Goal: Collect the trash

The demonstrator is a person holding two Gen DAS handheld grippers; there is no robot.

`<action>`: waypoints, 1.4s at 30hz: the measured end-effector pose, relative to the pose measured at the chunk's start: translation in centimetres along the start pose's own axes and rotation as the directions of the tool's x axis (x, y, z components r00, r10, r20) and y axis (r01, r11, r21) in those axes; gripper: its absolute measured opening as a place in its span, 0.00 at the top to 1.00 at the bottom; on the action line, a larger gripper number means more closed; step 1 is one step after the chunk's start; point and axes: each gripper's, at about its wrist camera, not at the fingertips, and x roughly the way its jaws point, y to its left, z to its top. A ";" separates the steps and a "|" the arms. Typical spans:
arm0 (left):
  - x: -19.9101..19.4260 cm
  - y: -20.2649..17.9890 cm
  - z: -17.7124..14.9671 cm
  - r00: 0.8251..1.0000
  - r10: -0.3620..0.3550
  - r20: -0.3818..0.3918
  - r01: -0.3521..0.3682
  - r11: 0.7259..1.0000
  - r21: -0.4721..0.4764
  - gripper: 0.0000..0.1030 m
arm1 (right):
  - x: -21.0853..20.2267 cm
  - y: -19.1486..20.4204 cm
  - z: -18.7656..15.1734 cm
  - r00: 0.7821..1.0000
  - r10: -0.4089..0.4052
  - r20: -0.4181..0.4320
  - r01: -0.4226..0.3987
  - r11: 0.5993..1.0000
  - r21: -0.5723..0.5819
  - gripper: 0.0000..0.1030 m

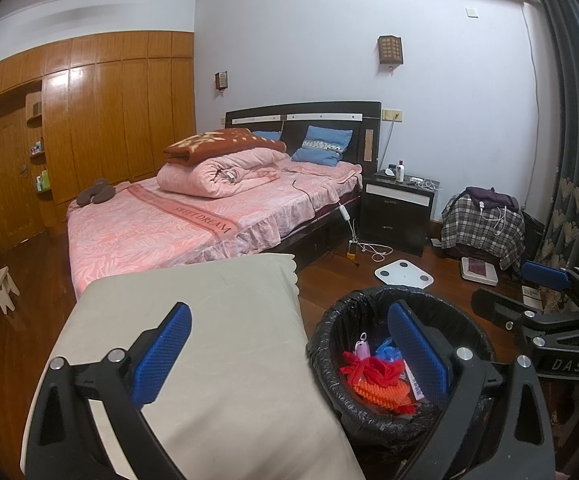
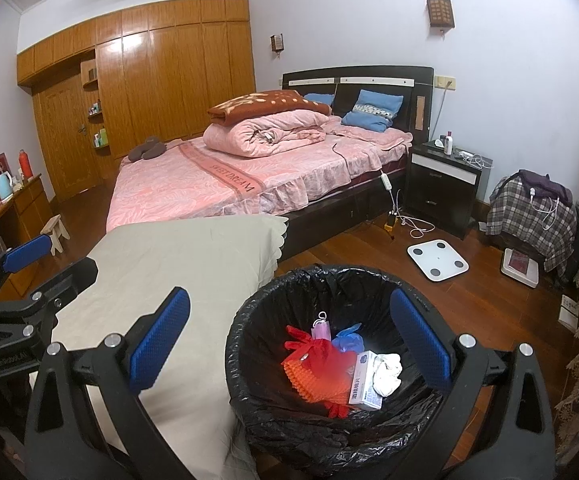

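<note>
Below my spread, empty right gripper (image 2: 289, 344), that view alone shows a white crumpled tissue (image 2: 386, 372) and small white carton (image 2: 363, 385) beside red mesh netting (image 2: 315, 364) inside the round black-lined waste bin (image 2: 249, 320), right of my equally spread left gripper (image 1: 289, 356).

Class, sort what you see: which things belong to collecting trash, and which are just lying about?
Job:
- bin with black liner
- red netting
- small box
- white wad

Lying about:
- white scale
- plaid cloth
- wooden stool
- nightstand
</note>
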 end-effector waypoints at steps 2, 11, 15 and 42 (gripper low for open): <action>0.0 0.1 0.1 1.000 0.000 0.000 0.000 1.000 0.000 0.06 | 0.0 0.0 0.0 1.000 0.001 -0.001 -0.001 1.000 0.000 0.05; 0.0 0.1 0.1 1.000 -0.001 0.000 0.001 1.000 -0.001 0.06 | 0.0 0.0 0.0 1.000 0.000 -0.001 0.000 1.000 -0.001 0.05; 0.0 0.1 0.0 1.000 -0.001 0.000 0.001 1.000 -0.001 0.06 | 0.0 0.1 0.1 1.000 0.000 -0.002 0.000 1.000 0.000 0.05; 0.5 0.2 -0.1 1.000 0.000 -0.011 0.000 1.000 0.006 0.06 | 0.1 0.4 -0.3 1.000 0.003 -0.008 -0.003 1.000 0.000 0.05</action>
